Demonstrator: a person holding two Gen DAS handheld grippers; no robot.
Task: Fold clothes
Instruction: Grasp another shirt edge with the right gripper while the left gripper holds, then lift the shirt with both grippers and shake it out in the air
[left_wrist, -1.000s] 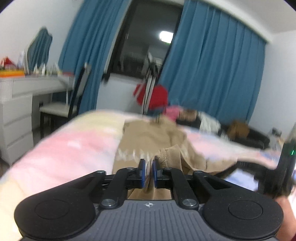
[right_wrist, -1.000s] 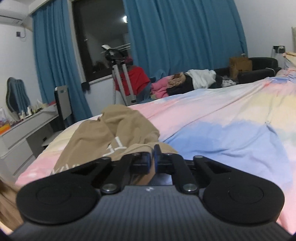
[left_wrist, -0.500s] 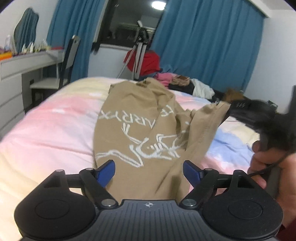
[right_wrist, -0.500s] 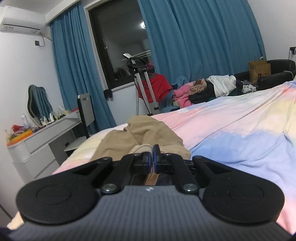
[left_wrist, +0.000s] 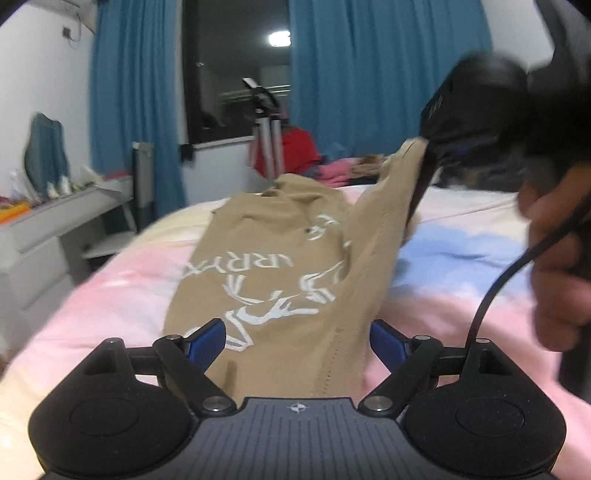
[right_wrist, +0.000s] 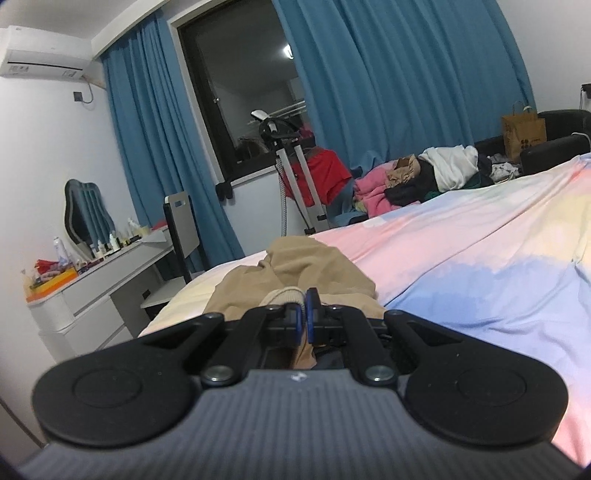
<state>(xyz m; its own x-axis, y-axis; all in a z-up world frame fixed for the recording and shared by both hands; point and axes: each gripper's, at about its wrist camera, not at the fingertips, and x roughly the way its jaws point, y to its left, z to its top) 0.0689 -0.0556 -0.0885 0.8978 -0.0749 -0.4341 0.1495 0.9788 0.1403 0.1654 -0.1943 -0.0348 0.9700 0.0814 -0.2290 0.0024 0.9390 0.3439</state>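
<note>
Mid-fold: right hand-held gripper (right_wrist: 305, 311) pinches the shirt (left_wrist: 280, 273) edge, lifted above the bed (left_wrist: 122, 280); left hand-held gripper (left_wrist: 297, 341) gapes wide (holding nothing). Next, carry 1 edge across the shirt.

The shirt (left_wrist: 280, 258) was tan with a white printed logo and lettering. The bedsheet (right_wrist: 480, 266) ran in soft pastel patches (pink, blue, pale yellow). Far curtains (right_wrist: 388, 85) were solid blue. The 2 grippers were black with blue pads (left_wrist: 205, 338).
</note>
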